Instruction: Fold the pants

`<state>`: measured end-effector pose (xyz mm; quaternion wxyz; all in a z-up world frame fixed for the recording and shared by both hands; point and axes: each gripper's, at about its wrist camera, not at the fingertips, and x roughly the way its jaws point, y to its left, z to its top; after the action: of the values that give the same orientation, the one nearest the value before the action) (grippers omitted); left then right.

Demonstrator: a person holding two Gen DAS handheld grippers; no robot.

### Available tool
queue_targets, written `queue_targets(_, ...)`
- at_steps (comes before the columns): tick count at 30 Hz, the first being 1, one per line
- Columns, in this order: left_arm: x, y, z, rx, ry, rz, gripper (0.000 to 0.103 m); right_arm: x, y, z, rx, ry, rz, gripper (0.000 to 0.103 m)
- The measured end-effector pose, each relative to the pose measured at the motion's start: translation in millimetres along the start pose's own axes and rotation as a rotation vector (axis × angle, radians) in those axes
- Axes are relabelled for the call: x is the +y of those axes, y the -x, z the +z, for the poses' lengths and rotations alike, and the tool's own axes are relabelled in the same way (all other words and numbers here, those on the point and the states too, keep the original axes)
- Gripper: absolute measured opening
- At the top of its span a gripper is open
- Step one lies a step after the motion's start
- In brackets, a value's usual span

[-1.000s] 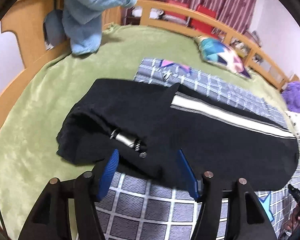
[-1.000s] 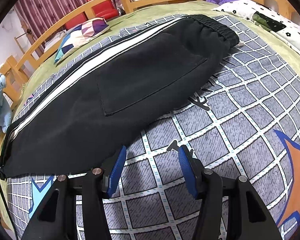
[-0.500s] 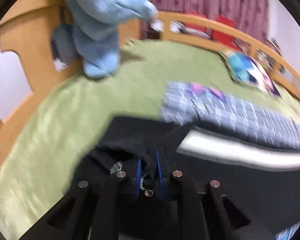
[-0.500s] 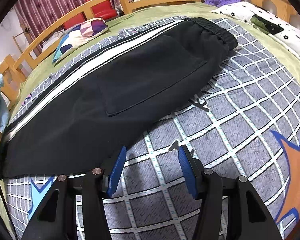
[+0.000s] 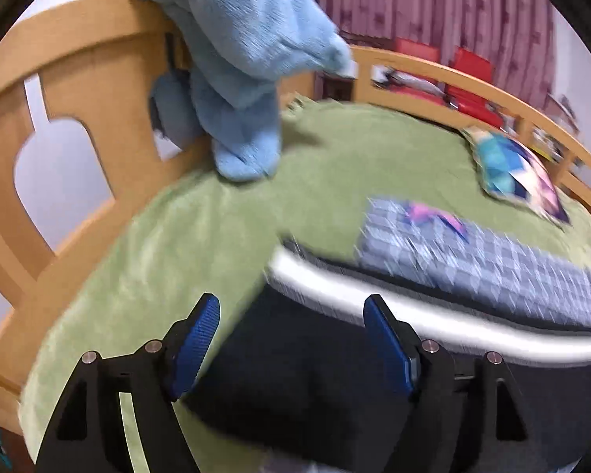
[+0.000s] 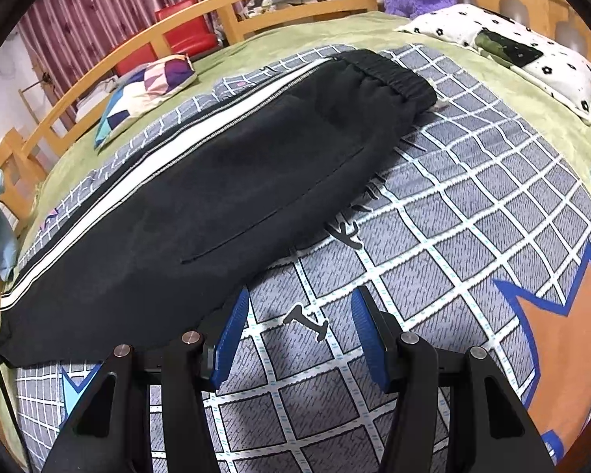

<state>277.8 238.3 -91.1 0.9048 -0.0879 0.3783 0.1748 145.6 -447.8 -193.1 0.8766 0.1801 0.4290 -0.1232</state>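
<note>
Black pants point(image 5: 335, 378) with a white stripe fill the lower half of the left wrist view, which is blurred. There we see the left gripper point(image 5: 291, 343) with its blue pads apart; the jaws have just been opening, and the cloth seems to lie below them, not pinched. A light blue towel point(image 5: 240, 59) hangs on the wooden bed rail point(image 5: 78, 90) in the upper left.

In the right wrist view the pants point(image 6: 201, 205) lie flat and long from lower left to upper centre on the checked blanket point(image 6: 472, 205). Our right gripper point(image 6: 299, 339) is at the bottom, pads apart with nothing between them, just beside the near edge of the pants. A patterned cushion point(image 6: 145, 90) lies at upper left.
</note>
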Motion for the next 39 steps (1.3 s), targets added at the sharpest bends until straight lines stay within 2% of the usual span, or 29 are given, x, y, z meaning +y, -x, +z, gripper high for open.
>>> queue_targets(2, -1, 6, -34, 0.05, 0.004, -0.077, 0.074, -2, -2, 5, -0.01, 0.002, 0.018, 0.054)
queue_targets(4, 2, 9, -71, 0.105, 0.055, -0.187, 0.074, -6, -5, 9, -0.018, -0.015, 0.04, 0.054)
queue_targets(6, 8, 10, -109, 0.146, 0.15, -0.316, 0.074, -12, -11, 15, -0.023, -0.048, 0.069, 0.054)
queue_targets(9, 14, -4, -143, 0.213, 0.278, -0.412, 0.074, -22, -26, 28, -0.004, -0.109, 0.127, 0.056)
queue_targets(11, 16, -20, -148, 0.236, 0.348, -0.429, 0.074, -27, -37, 35, 0.005, -0.143, 0.192, 0.059)
queue_targets(12, 18, -22, -147, 0.221, 0.374, -0.442, 0.074, -30, -45, 39, 0.01, -0.158, 0.227, 0.06)
queue_targets(15, 22, -38, -136, 0.189, 0.429, -0.459, 0.074, -39, -67, 47, 0.043, -0.226, 0.269, 0.06)
queue_targets(19, 33, -65, -130, 0.17, 0.558, -0.484, 0.072, -45, -83, 63, 0.007, -0.276, 0.307, 0.06)
queue_targets(20, 33, -69, -126, 0.166, 0.573, -0.48, 0.07, -45, -88, 67, 0.007, -0.282, 0.308, 0.061)
queue_targets(22, 35, -75, -120, 0.15, 0.6, -0.426, 0.052, -48, -99, 75, -0.012, -0.324, 0.33, 0.061)
queue_targets(23, 37, -78, -119, 0.146, 0.624, -0.418, 0.049, -51, -103, 78, -0.021, -0.355, 0.352, 0.06)
queue_targets(25, 44, -88, -117, 0.151, 0.71, -0.421, 0.03, -58, -111, 84, -0.032, -0.423, 0.374, 0.049)
queue_targets(26, 48, -94, -115, 0.175, 0.731, -0.419, 0.022, -61, -114, 86, -0.027, -0.452, 0.364, 0.023)
queue_targets(27, 48, -98, -111, 0.209, 0.716, -0.417, 0.011, -64, -118, 88, -0.015, -0.473, 0.346, 0.016)
queue_targets(28, 46, -96, -105, 0.216, 0.69, -0.416, 0.008, -68, -122, 90, 0.003, -0.485, 0.359, 0.014)
queue_targets(30, 40, -70, -88, 0.175, 0.604, -0.419, 0.008, -71, -110, 92, -0.003, -0.497, 0.386, 0.007)
queue_targets(33, 35, -24, -69, 0.112, 0.499, -0.432, 0.008, -67, -63, 104, -0.068, -0.446, 0.422, 0.007)
queue_targets(36, 41, 19, -71, 0.085, 0.447, -0.42, 0.008, -55, -14, 107, -0.1, -0.344, 0.372, 0.007)
queue_targets(39, 66, 56, -98, 0.097, 0.453, -0.437, 0.008, -68, 32, 97, -0.107, -0.29, 0.371, 0.007)
